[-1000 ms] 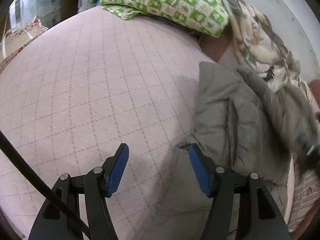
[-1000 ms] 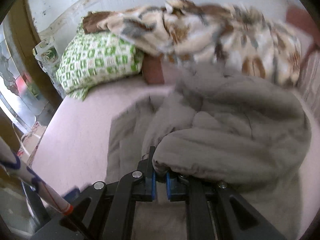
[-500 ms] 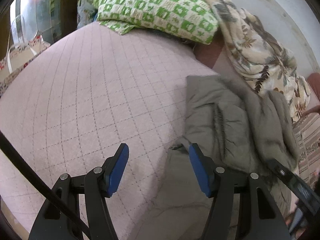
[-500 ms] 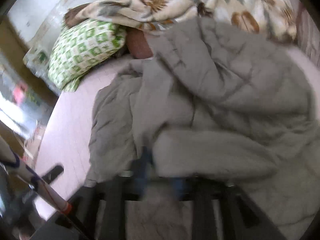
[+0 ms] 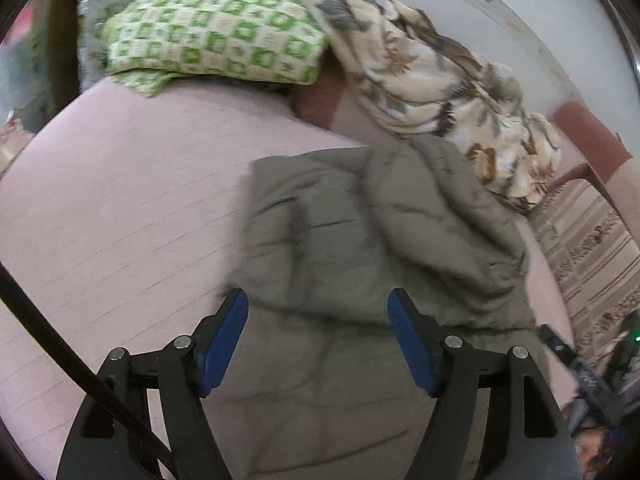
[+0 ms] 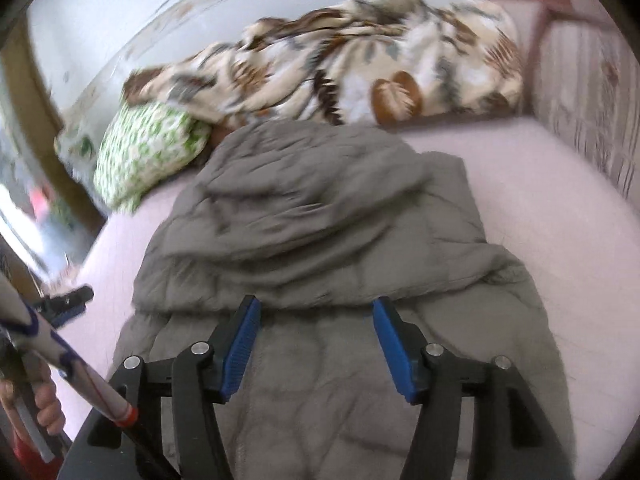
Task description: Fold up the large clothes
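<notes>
Right wrist view shows the grey quilted jacket (image 6: 320,224) lying mid-bed on the pink quilted bedspread (image 6: 540,200), its far part doubled back toward the near hem. Puffy, soft and matte, it looks light but bulky and springy, so folds may slump open; I'd pinch a stitched hem or corner. Both the right gripper (image 6: 316,336) and left gripper (image 5: 318,338) hover spread, gripping nothing. Far off lie a green checked pillow (image 5: 216,28) and floral blanket (image 6: 360,60).
</notes>
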Demonstrator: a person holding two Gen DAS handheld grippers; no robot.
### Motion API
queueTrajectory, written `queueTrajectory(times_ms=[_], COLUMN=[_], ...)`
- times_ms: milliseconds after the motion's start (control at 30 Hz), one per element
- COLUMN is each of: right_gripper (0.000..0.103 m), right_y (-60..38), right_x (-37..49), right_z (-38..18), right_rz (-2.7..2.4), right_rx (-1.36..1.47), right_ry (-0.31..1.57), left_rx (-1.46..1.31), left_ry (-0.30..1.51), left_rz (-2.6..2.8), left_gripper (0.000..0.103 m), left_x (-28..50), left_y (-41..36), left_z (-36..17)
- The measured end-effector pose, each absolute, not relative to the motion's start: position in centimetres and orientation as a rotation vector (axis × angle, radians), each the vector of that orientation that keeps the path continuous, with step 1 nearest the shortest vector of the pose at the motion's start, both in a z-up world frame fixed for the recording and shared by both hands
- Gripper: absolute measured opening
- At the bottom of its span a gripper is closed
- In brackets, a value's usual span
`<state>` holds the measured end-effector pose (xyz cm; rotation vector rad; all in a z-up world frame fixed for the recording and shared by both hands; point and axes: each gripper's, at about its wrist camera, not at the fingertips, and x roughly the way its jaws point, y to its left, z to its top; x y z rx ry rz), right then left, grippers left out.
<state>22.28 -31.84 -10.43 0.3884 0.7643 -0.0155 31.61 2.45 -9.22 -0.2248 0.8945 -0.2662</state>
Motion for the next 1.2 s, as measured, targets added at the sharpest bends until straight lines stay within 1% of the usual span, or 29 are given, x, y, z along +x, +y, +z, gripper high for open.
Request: queueTrajectory(times_ms=[67,100,167,333,400,467,600,633,667,700,733,767,900,1033,1133,1200], right_gripper=[0.064,0.064,0.064,0.064,0.067,0.068,0.068,0.068,0.059,0.032,0.019,0.012,0.009,0.009,0.009,0.009], right_y=[-33.9,-34.5,-36.1,-39.1,-39.8,-39.9,-38.9,-38.4,-37.8,-37.4,-36.8,-36.3,-35.4,-34.6,-33.7,-33.2], right_x=[23.1,23.5,24.7,27.4,28.8,30.4,31.9,32.1,32.4,32.7,33.0,33.2,32.5,30.4,28.5,27.6], right_z=[-11.7,-12.0,-12.9,-13.1,-13.1,-13.7,-14.6,-14.5,-14.4,-14.4,-14.5,-14.7,-13.7,-10.5,-9.0,-9.1], right_rz=[-0.017,-0.015,-0.001,0.040,0.073,0.092,0.106,0.110,0.120,0.128,0.140,0.158,0.181,0.237,0.275,0.285], right_rx=[0.460,0.487,0.557,0.702,0.749,0.772,0.783,0.769,0.743,0.724,0.695,0.685,0.661,0.616,0.562,0.536], right_ry=[0.742,0.735,0.726,0.698,0.689,0.706,0.724,0.722,0.726,0.734,0.758,0.779,0.766,0.706,0.694,0.716], left_rx=[-0.191,-0.167,-0.121,-0.098,-0.152,-0.233,-0.298,-0.290,-0.253,-0.206,-0.191,-0.188,-0.209,-0.211,-0.227,-0.233], left_ry=[0.883,0.877,0.885,0.971,1.027,1.072,1.076,1.090,1.113,1.143,1.162,1.148,1.072,1.014,1.014,1.035], left_rz=[-0.274,-0.276,-0.283,-0.279,-0.278,-0.289,-0.312,-0.316,-0.300,-0.281,-0.279,-0.260,-0.277,-0.297,-0.303,-0.290], left_gripper=[0.072,0.076,0.077,0.077,0.077,0.077,0.077,0.073,0.049,0.023,0.021,0.018,0.014,0.014,0.014,0.014], left_x=[33.3,34.3,36.6,41.8,43.2,44.1,44.2,44.1,44.0,43.9,43.8,43.2,40.9,37.8,35.7,34.8], left_y=[0.3,-1.0,-3.6,-7.6,-7.8,-7.7,-8.5,-9.0,-9.6,-10.2,-10.6,-10.7,-9.9,-8.3,-7.2,-6.9], left_z=[-8.4,-8.0,-8.0,-10.3,-11.8,-13.2,-13.3,-13.3,-13.3,-13.3,-13.4,-12.9,-9.8,-7.4,-8.1,-9.8])
